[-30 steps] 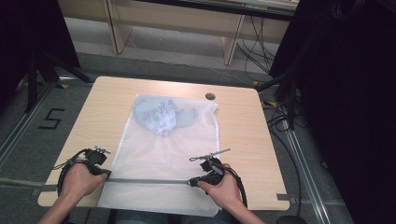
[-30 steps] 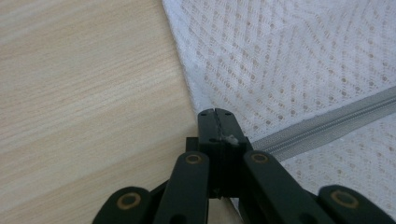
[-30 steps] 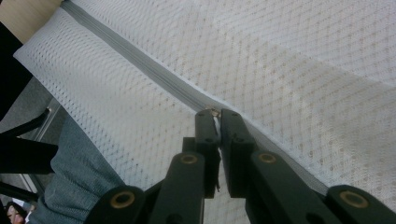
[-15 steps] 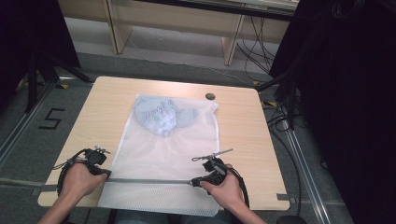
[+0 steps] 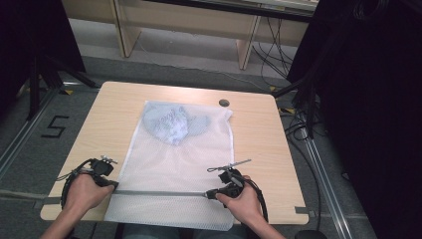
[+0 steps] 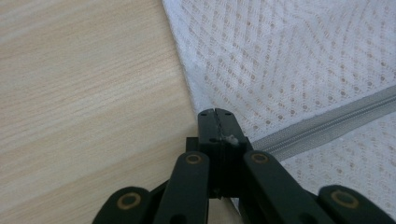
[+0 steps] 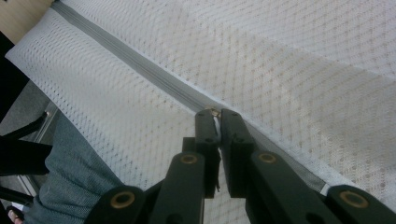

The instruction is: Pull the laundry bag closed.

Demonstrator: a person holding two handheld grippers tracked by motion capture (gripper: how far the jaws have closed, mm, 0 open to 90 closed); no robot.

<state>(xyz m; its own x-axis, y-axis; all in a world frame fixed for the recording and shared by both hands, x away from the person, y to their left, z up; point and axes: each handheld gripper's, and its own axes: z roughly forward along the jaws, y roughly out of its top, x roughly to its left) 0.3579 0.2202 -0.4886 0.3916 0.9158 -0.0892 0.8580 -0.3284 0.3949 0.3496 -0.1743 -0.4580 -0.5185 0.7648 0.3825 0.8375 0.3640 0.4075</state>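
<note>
Lab: floor rails (image 5: 20,144), cables (image 5: 278,47)

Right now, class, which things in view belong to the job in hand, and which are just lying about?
In the job:
- white mesh laundry bag
- its grey zipper
- blue garment inside the bag
- left gripper
- right gripper

Lying about:
- table's cable hole
- floor cables

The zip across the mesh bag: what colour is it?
Grey. The zip shows best in the left gripper view, against the white mesh bag.
</note>
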